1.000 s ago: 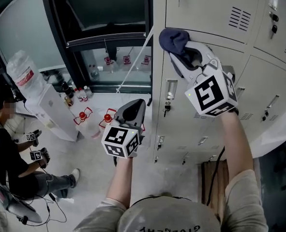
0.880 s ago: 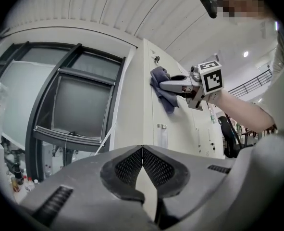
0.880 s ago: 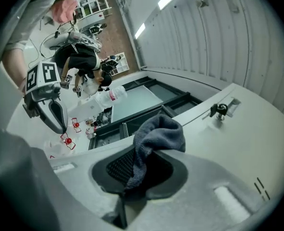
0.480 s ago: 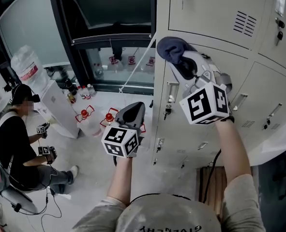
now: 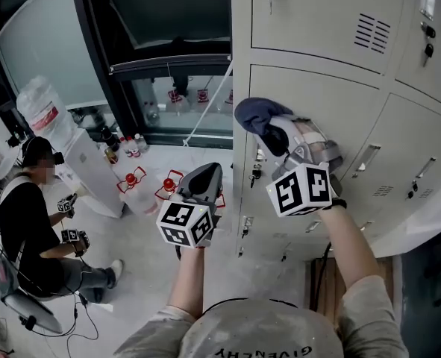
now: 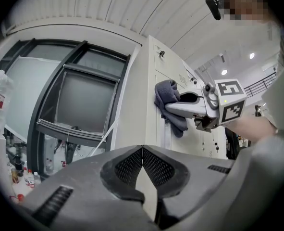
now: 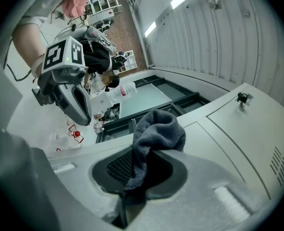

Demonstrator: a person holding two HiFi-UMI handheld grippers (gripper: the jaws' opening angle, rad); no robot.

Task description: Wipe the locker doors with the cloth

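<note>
My right gripper (image 5: pixel 269 131) is shut on a dark grey-blue cloth (image 5: pixel 254 115), which bulges past the tips and presses against the left edge of a beige locker door (image 5: pixel 317 99). In the right gripper view the cloth (image 7: pixel 156 131) hangs out between the closed jaws. From the left gripper view the cloth (image 6: pixel 169 99) and the right gripper (image 6: pixel 180 105) show against the locker front (image 6: pixel 149 109). My left gripper (image 5: pixel 204 176) hangs lower and to the left, away from the lockers, jaws shut with nothing in them.
Beige lockers (image 5: pixel 399 148) with handles, keys and vents fill the right. A dark-framed window (image 5: pixel 168 58) stands at the left. A water dispenser (image 5: pixel 71 155) with a bottle and red-capped jugs (image 5: pixel 134 185) stand on the floor. A seated person (image 5: pixel 26 222) holds grippers at the far left.
My right gripper with the cloth has slid downward along the locker front, from the upper door's lower edge onto the door below. The left gripper has stayed nearly still.
</note>
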